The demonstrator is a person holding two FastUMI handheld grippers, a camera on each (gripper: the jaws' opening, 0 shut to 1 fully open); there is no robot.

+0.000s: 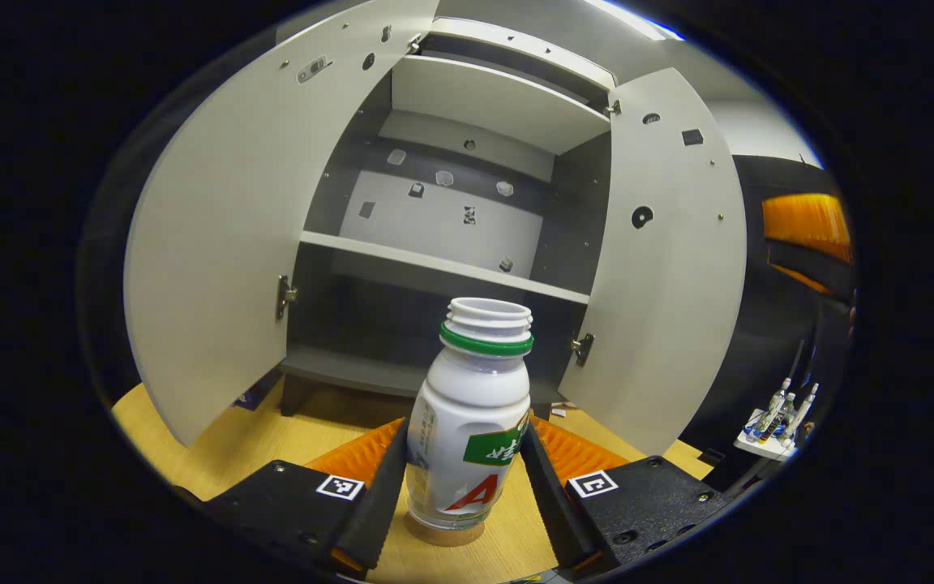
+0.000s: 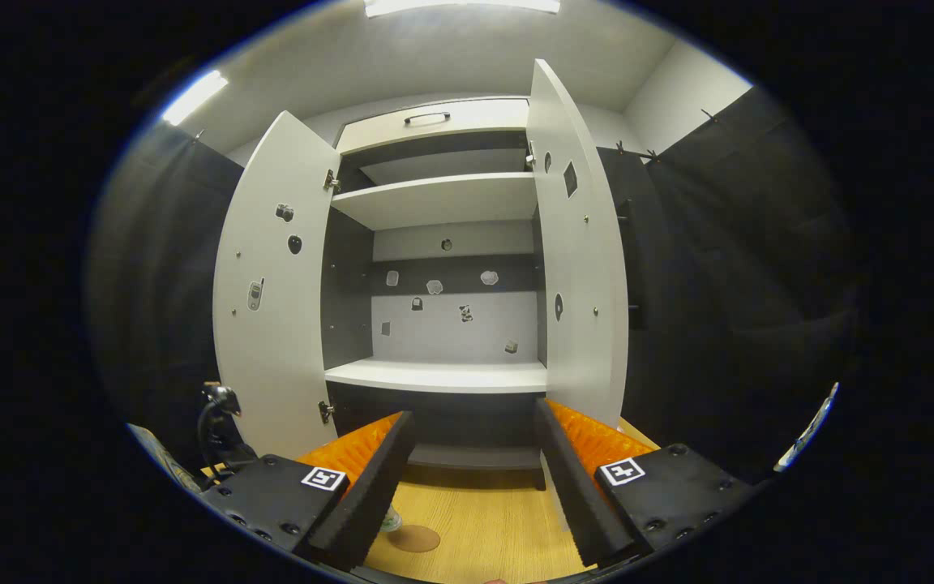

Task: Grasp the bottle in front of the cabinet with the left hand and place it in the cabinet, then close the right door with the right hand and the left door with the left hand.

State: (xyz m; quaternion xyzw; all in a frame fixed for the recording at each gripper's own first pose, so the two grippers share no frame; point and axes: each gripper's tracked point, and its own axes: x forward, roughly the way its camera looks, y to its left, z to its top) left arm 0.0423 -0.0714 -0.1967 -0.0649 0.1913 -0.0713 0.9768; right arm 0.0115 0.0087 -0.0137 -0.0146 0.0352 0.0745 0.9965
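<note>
The fingers [image 1: 392,478] of the left gripper [image 1: 464,478] stand on either side of the white bottle [image 1: 467,430], one at each flank of its lower body, close enough that they look to be touching it, though whether they press hard enough to carry it I cannot tell. The bottle stands upright on the wooden table [image 1: 232,442], uncapped, with a green ring under its threaded neck, just in front of the open cabinet [image 1: 443,268]; a faint round shadow under its base suggests it may be barely off the surface, but that is not certain. The grasp sits low on the bottle, probably so that it stays steady and upright when lifted toward the shelf [image 1: 434,264] or the cabinet floor behind it. Both doors are swung wide, the left door [image 1: 224,235] and the right door [image 1: 666,259] flanking the opening, which leaves a free path straight ahead for the bottle. In the right gripper view, the right gripper [image 2: 475,478] hangs back from the cabinet with its fingers spread apart and nothing between them, facing the shelves squarely; I judge it is waiting clear of the way until the bottle is inside and the right door is its job.
</note>
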